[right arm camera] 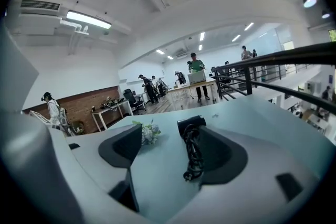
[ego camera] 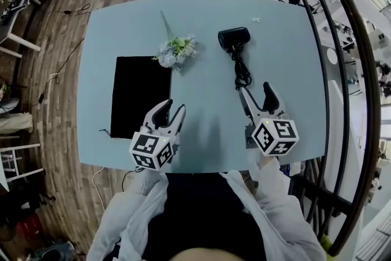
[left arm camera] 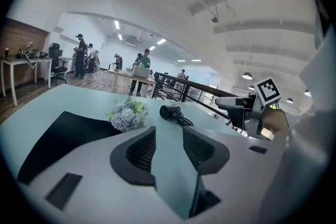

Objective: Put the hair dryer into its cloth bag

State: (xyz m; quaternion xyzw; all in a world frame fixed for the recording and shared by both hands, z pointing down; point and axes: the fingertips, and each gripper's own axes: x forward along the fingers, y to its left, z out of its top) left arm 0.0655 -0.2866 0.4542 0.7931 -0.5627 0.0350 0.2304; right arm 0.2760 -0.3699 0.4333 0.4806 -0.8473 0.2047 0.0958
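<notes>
A black hair dryer (ego camera: pixel 234 37) lies on the far right part of the pale blue table (ego camera: pixel 287 46), its coiled cord (ego camera: pixel 242 72) trailing toward me. The flat black cloth bag (ego camera: pixel 140 95) lies on the table's left side. My right gripper (ego camera: pixel 255 88) stands open just short of the cord's near end, with nothing between its jaws. In the right gripper view the dryer (right arm camera: pixel 191 124) and cord (right arm camera: pixel 192 157) lie straight ahead. My left gripper (ego camera: pixel 174 106) is open and empty beside the bag's near right corner. The bag (left arm camera: pixel 63 136) and dryer (left arm camera: pixel 169 111) show in the left gripper view.
A small bunch of artificial flowers (ego camera: pixel 177 51) lies between bag and dryer, also seen as flowers (left arm camera: pixel 126 115) from the left gripper. A railing (ego camera: pixel 342 70) curves along the table's right side. Desks and several people stand far behind.
</notes>
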